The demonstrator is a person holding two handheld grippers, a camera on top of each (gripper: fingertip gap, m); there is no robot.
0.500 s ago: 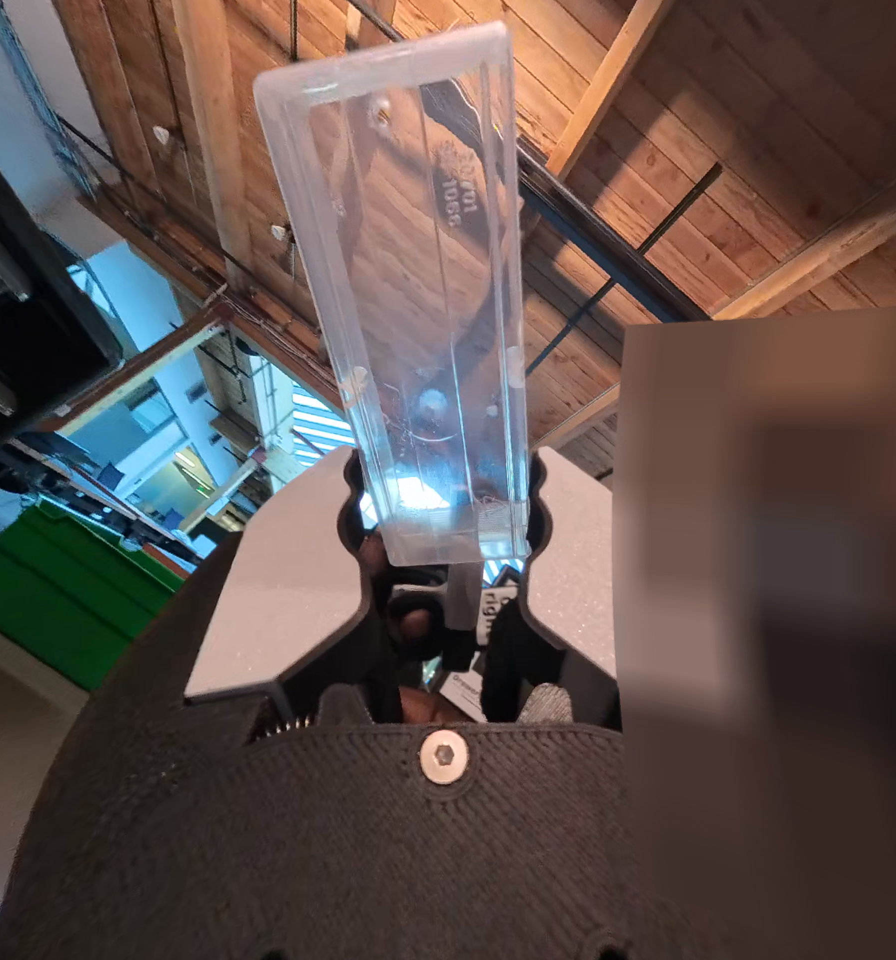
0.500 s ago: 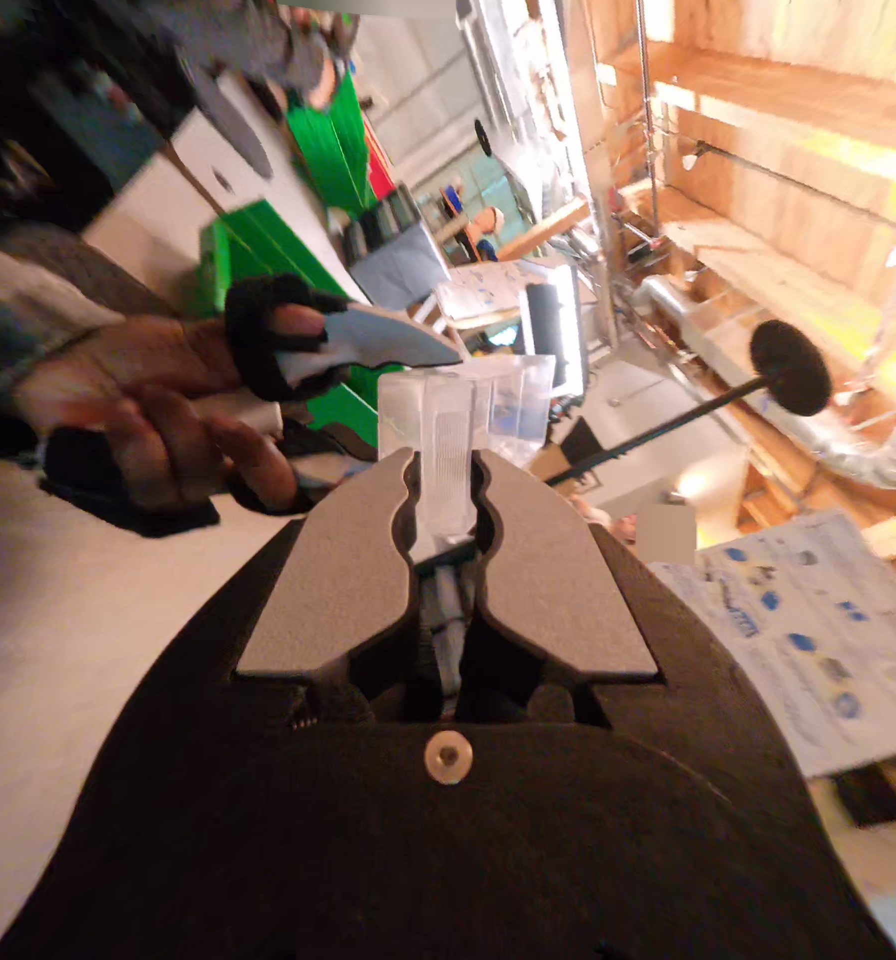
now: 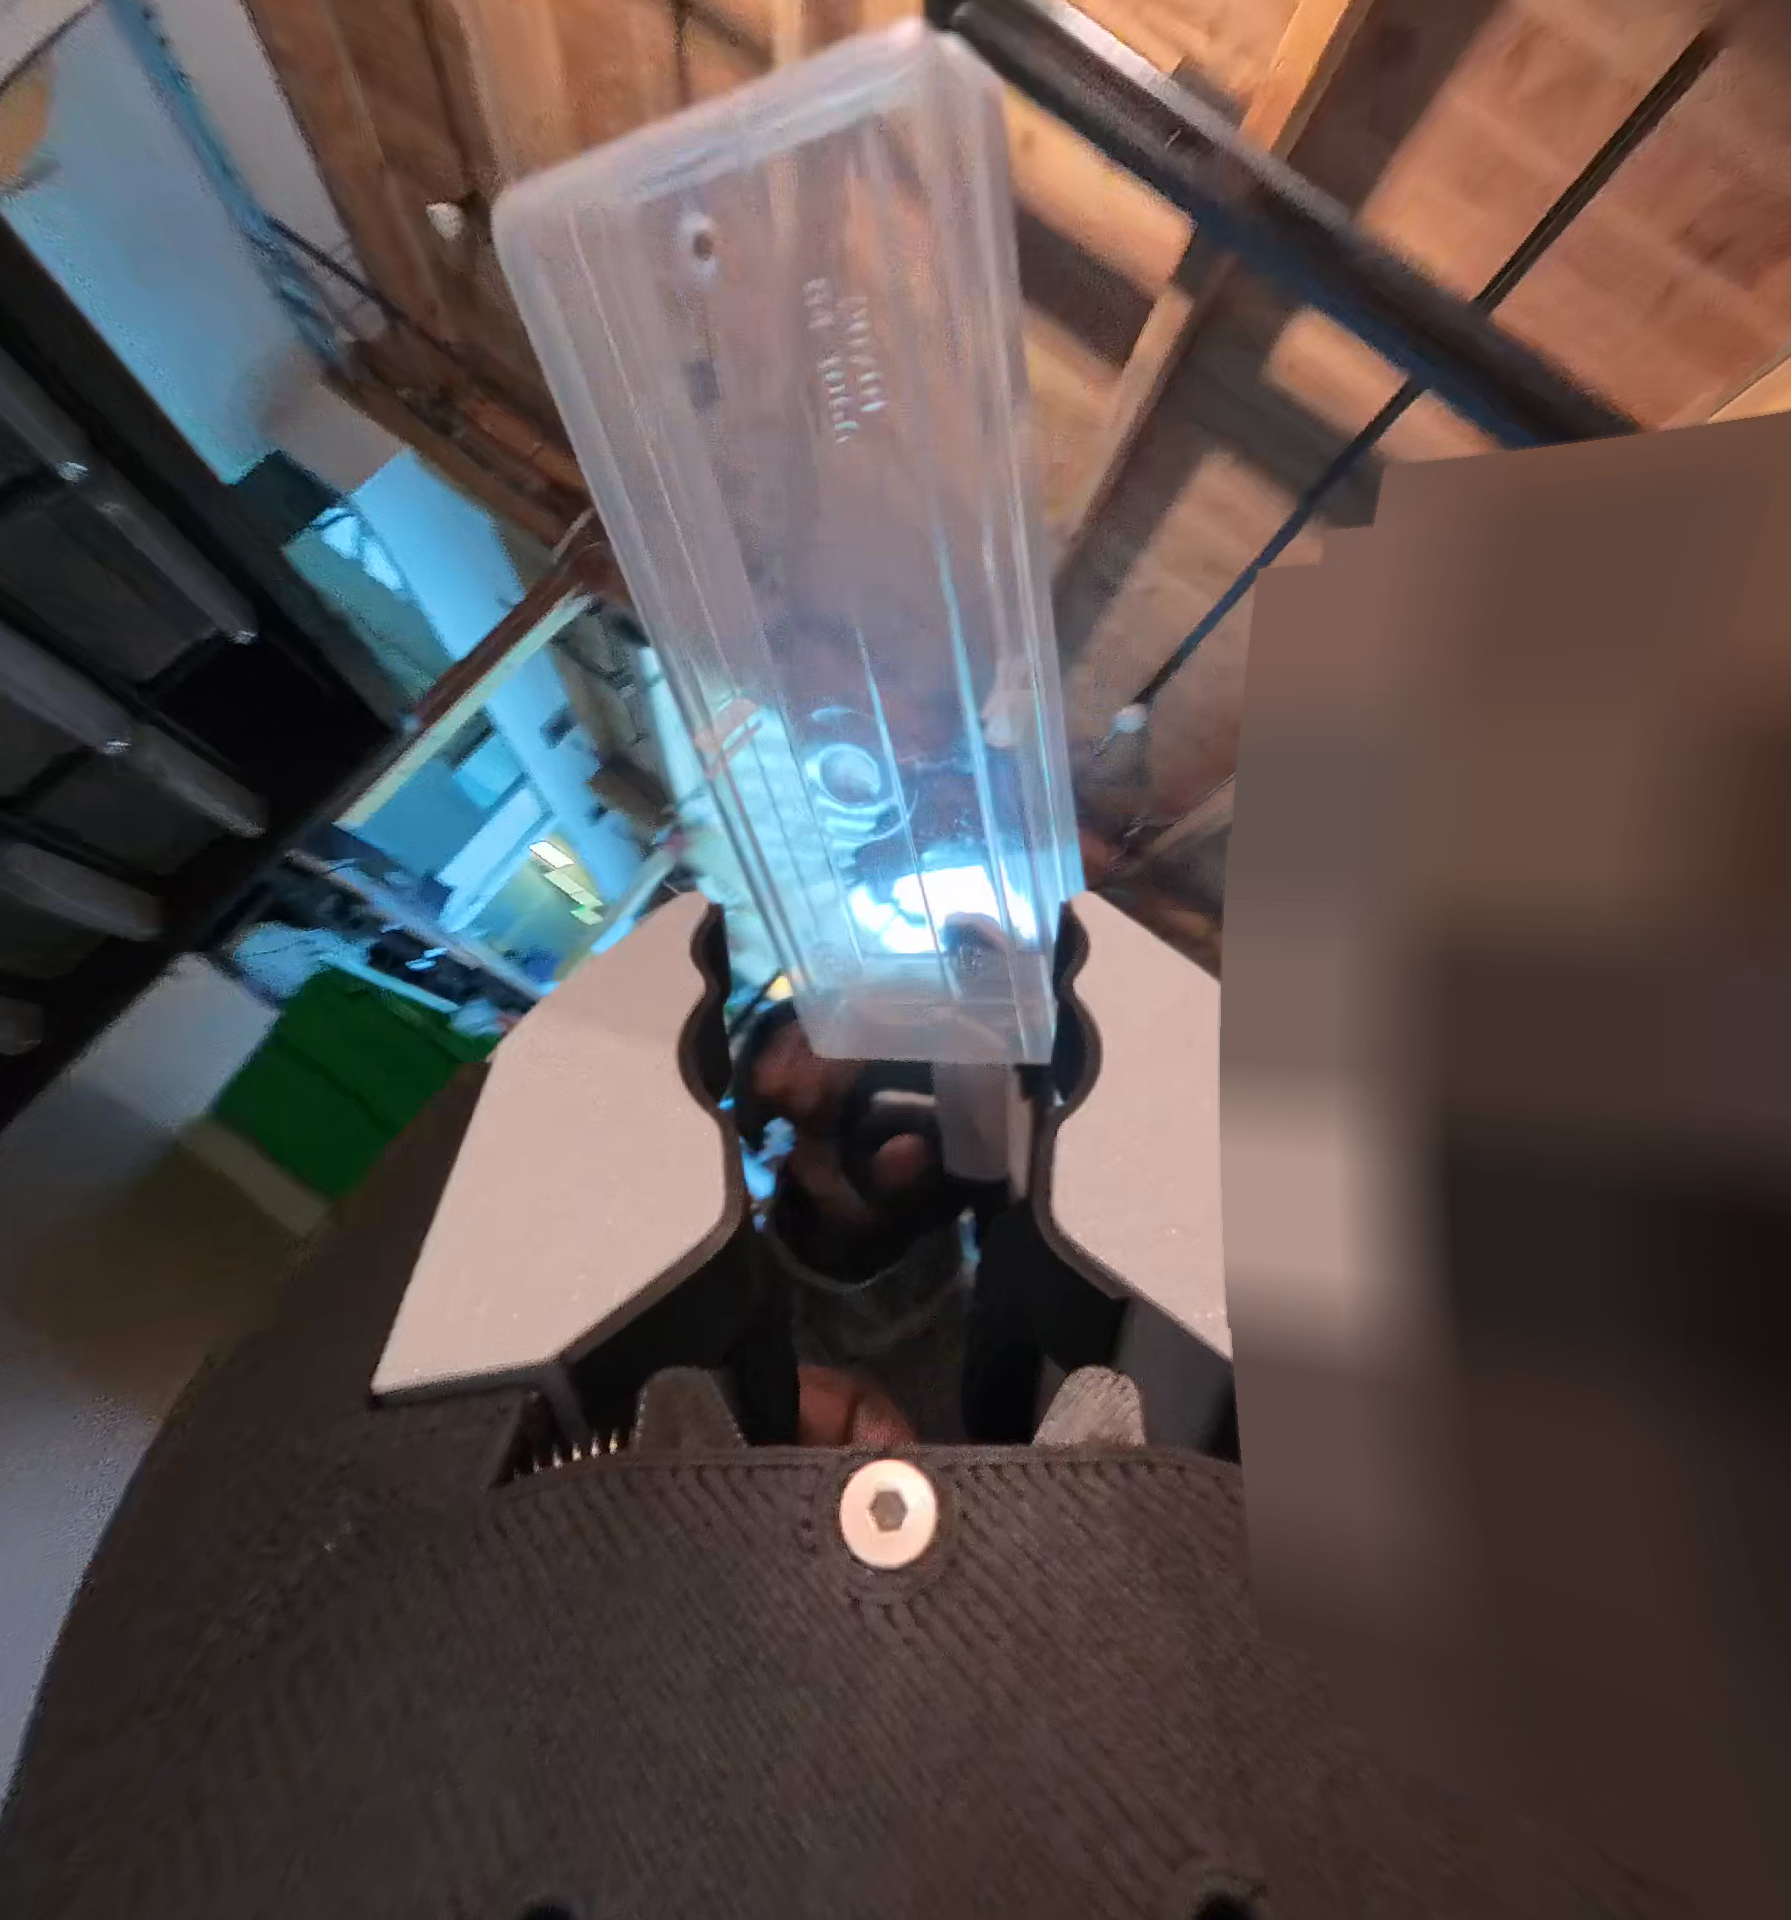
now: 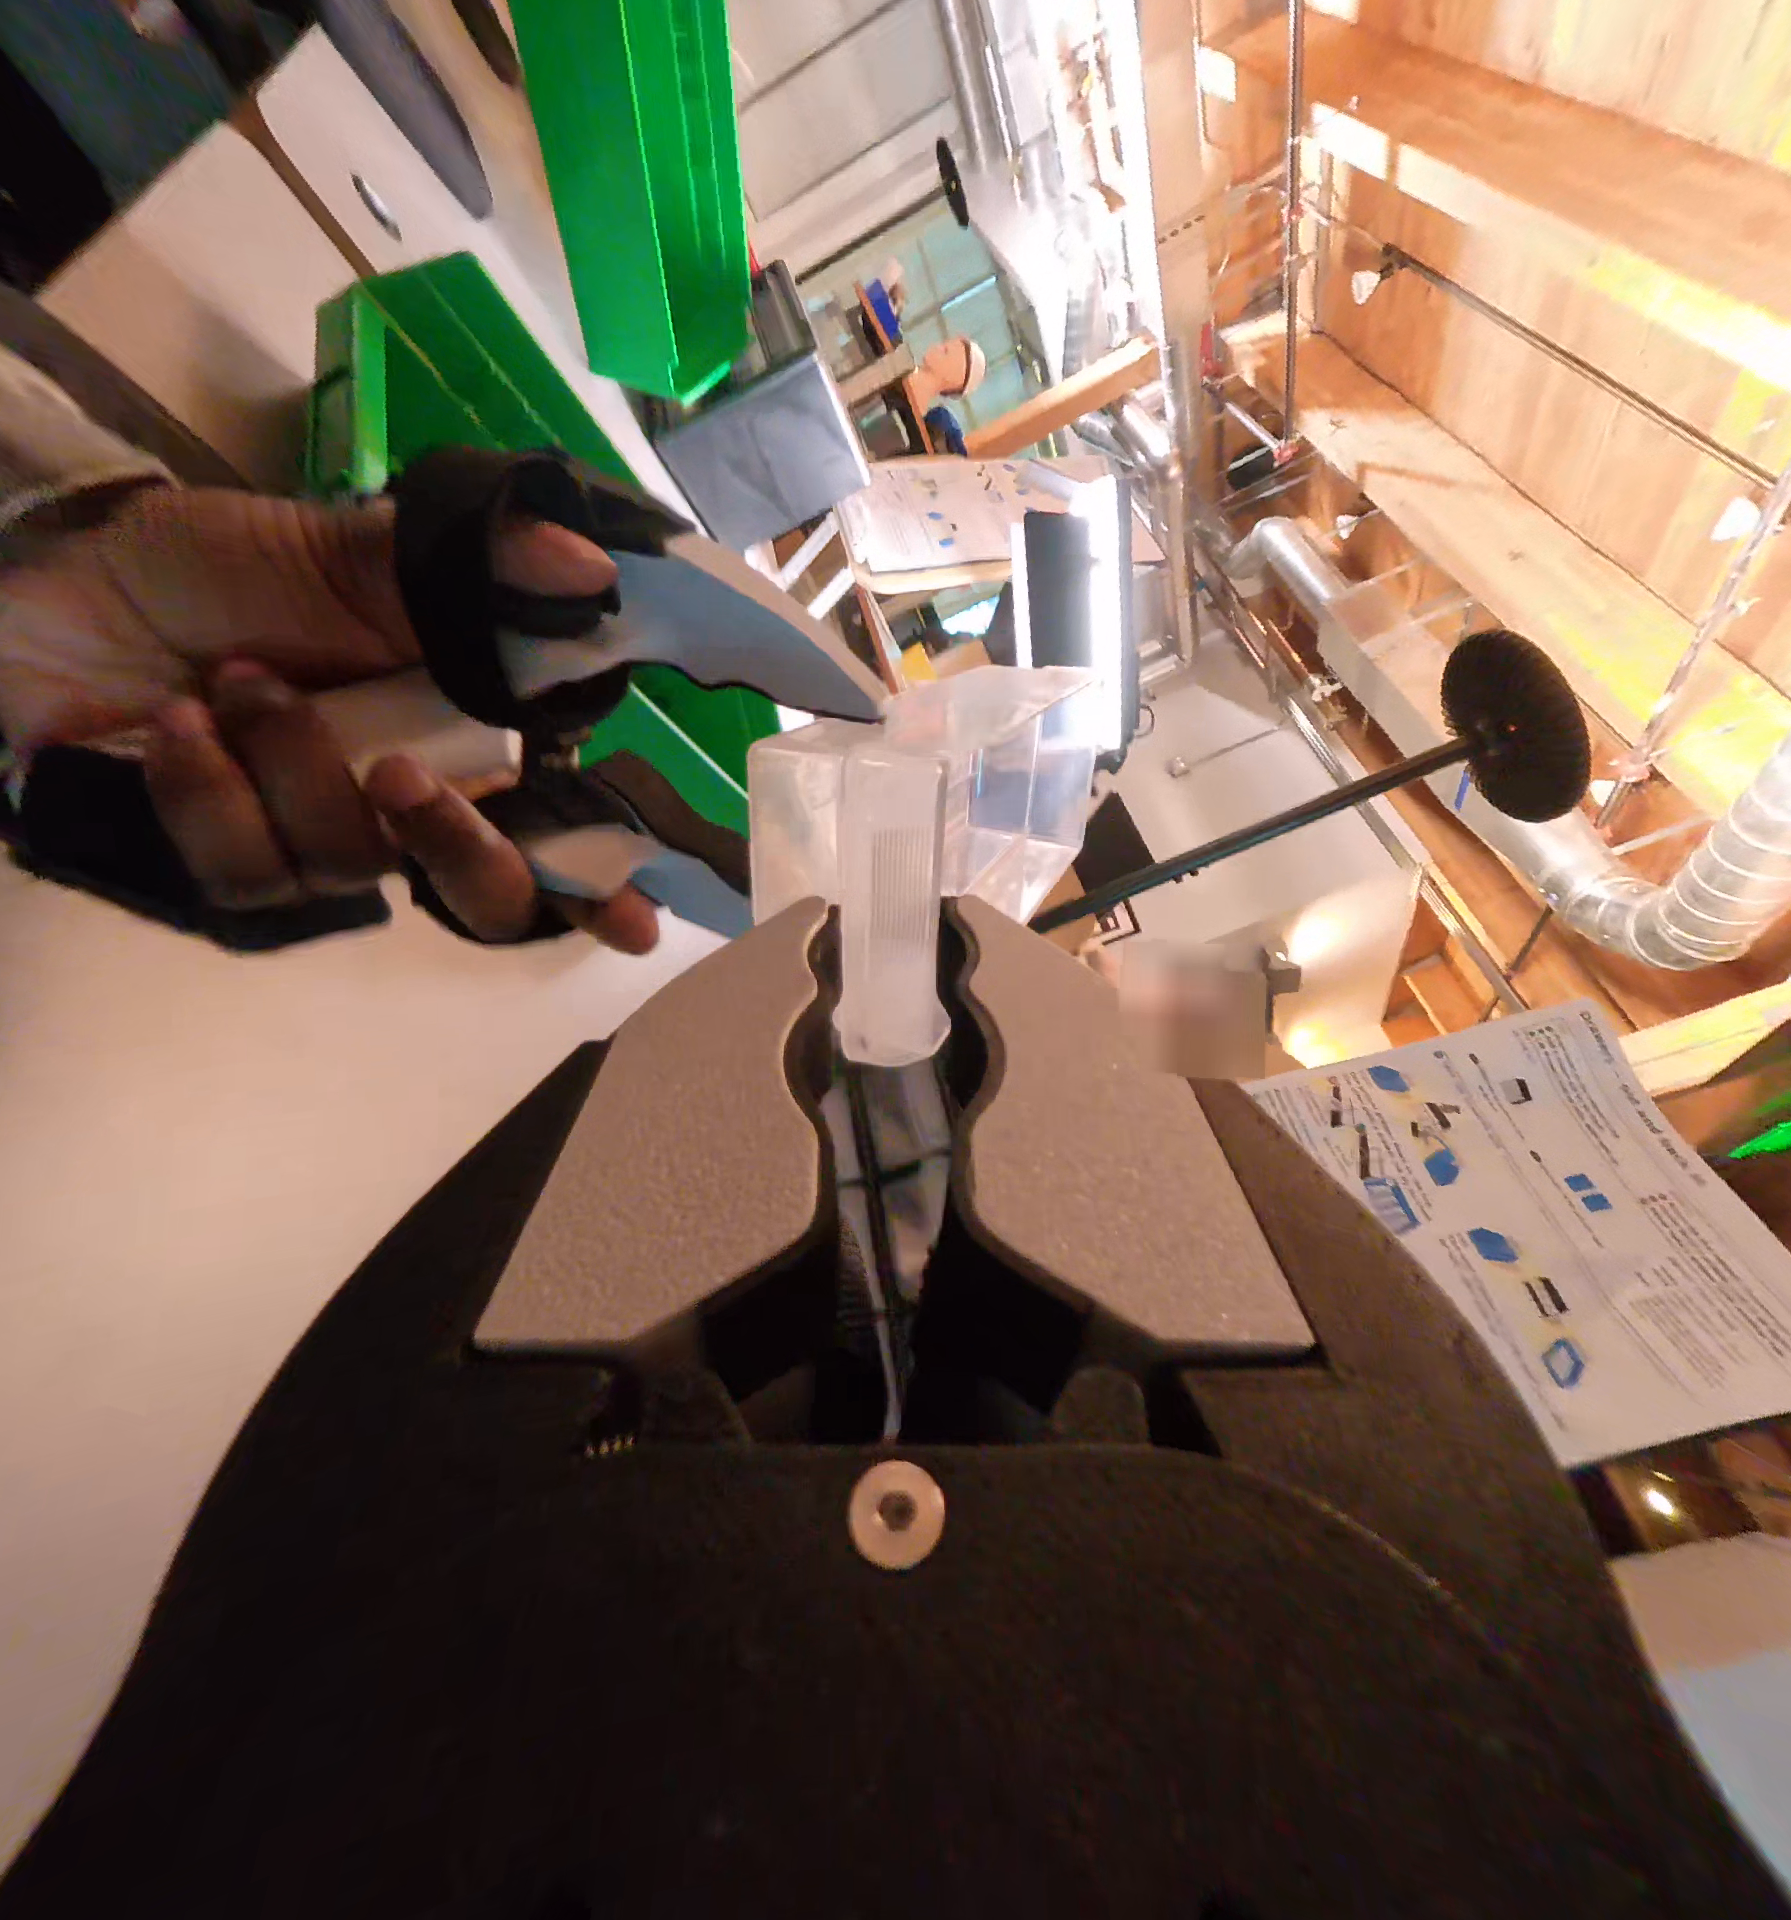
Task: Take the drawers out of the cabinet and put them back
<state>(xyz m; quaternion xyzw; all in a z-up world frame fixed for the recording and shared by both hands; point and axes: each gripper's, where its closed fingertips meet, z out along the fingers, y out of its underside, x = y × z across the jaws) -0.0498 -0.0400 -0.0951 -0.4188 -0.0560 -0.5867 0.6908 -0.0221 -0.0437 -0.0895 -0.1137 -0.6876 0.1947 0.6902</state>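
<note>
Since the earlier frame, both views have swung while one clear drawer stays held aloft between both claws.

Right claw [image 4: 889, 961] pinches the ribbed handle tab of the drawer [image 4: 984, 800]. Left claw [image 3: 886, 971] is spread around the drawer's [image 3: 818, 540] front end; whether it presses the walls cannot be told. A hand [image 4: 247, 707] holds the left claw above the white desk [image 4: 195, 1195], with green crates [image 4: 642, 187] behind.

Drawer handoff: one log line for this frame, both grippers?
left gripper: open around clear drawer end | right gripper: shut on drawer handle tab | drawer off table, cabinet not in view
</note>
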